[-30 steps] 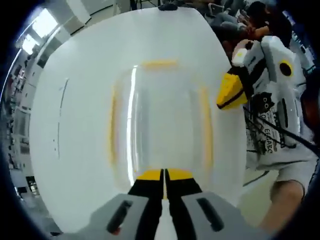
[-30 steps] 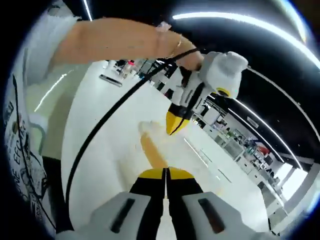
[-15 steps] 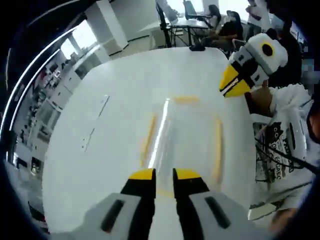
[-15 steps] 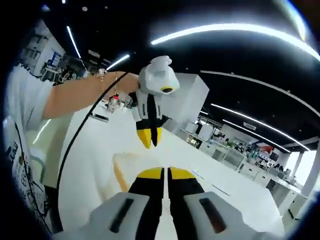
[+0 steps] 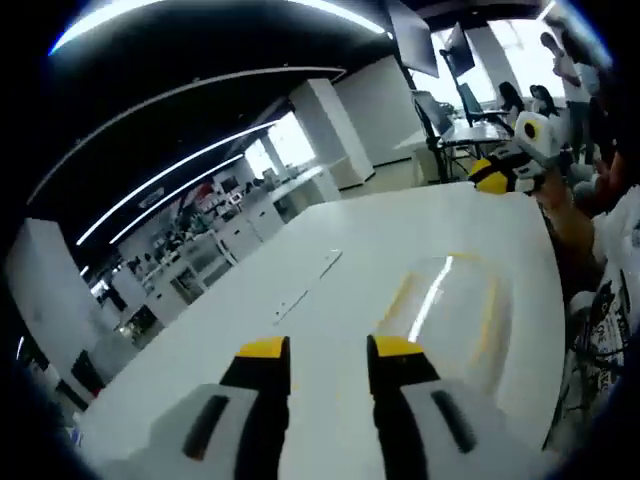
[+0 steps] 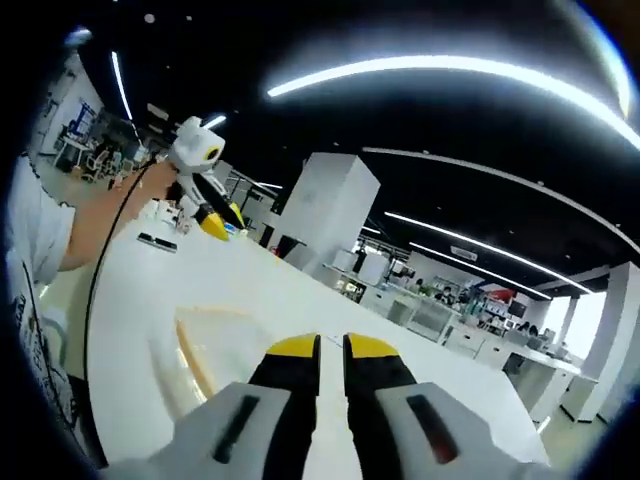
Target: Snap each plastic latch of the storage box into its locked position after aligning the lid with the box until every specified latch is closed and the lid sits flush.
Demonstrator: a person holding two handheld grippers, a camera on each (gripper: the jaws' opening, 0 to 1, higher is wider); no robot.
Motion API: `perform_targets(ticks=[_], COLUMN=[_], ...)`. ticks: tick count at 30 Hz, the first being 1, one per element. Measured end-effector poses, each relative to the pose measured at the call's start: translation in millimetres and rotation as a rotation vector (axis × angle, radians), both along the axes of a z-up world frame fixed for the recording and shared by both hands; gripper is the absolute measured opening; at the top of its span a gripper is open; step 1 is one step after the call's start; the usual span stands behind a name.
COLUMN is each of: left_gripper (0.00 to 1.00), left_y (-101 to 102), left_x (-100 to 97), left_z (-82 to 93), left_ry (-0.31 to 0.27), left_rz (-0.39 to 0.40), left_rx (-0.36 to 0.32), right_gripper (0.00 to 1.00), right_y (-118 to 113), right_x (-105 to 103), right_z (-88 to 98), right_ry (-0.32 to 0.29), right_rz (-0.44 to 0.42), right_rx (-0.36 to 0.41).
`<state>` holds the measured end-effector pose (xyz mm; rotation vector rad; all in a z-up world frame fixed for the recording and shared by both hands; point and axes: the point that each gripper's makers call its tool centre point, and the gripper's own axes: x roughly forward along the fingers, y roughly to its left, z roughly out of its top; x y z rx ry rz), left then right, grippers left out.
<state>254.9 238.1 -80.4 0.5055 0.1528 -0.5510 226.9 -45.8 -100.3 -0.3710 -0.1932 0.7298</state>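
The clear storage box (image 5: 447, 300) with yellow latches lies on the white table (image 5: 340, 230), ahead and right of my left gripper (image 5: 330, 350). That gripper is raised above the table, its jaws open with nothing between them. The right gripper (image 5: 492, 176) hangs beyond the box at the far right. In the right gripper view the box (image 6: 205, 345) lies low on the left, just beside my right gripper (image 6: 332, 346), whose jaws stand a narrow gap apart and hold nothing. The left gripper (image 6: 214, 224) hangs far off at the upper left, held on a person's arm (image 6: 95, 225).
A small black object (image 6: 158, 243) lies on the far end of the table. Two thin flat strips (image 5: 308, 284) lie left of the box. The person's white shirt (image 5: 610, 300) borders the table's right edge. Desks and seated people (image 5: 480, 105) fill the room behind.
Both grippers have lifted up and away from the box and tilted toward the room. Both sets of jaws, shut a second ago, have parted, the left wider than the right.
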Motion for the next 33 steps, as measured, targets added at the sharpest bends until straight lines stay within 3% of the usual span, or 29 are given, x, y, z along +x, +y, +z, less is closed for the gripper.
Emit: perform_targets(ticks=[4,7,9,11,15,20,22,26,33], left_gripper=[0.39,0.39,0.39,0.41,0.47,0.47,0.48,0.49,0.48], left_y=[38.8,56.3,62.6,76.8,94.5,102.2,95.6,88.9,99.0], left_x=[-12.4,-25.7,-32.5,-44.2,-59.6,-65.0,-66.7,-68.7,-65.5], left_z=[-5.2,-8.1,-10.6,-10.2,-20.7,-41.7,-53.5,-54.2,-66.4], left_ry=[-0.079,-0.147,-0.168,-0.249,-0.318,-0.317,-0.245,-0.263,-0.274], left_rz=[0.128,0.177,0.201,0.262,0.354,0.362,0.337,0.321,0.353], left_rx=[-0.08,-0.166,-0.181,-0.208,-0.253,-0.366,-0.428,-0.411,-0.411], right_gripper=[0.16,0.17,0.17,0.18,0.22,0.22,0.22,0.22,0.22], right_y=[-24.7,-48.3,-58.8,-78.4,-96.0,-107.7,-105.4,-102.7,-95.8], right_x=[-1.1,-1.0,-0.4,0.9,3.5,7.8,4.8,-0.7,-6.2], right_z=[-1.6,-5.1,-7.4,-14.1,-27.8,-49.4,-58.6,-64.2,-76.0], right_ry=[-0.045,-0.038,-0.03,-0.019,-0.007,0.006,0.041,0.047,0.064], right_rz=[-0.023,-0.061,-0.084,-0.127,-0.168,-0.223,-0.213,-0.213,-0.195], right_rx=[0.001,0.077,0.113,0.179,0.225,0.233,0.216,0.197,0.197])
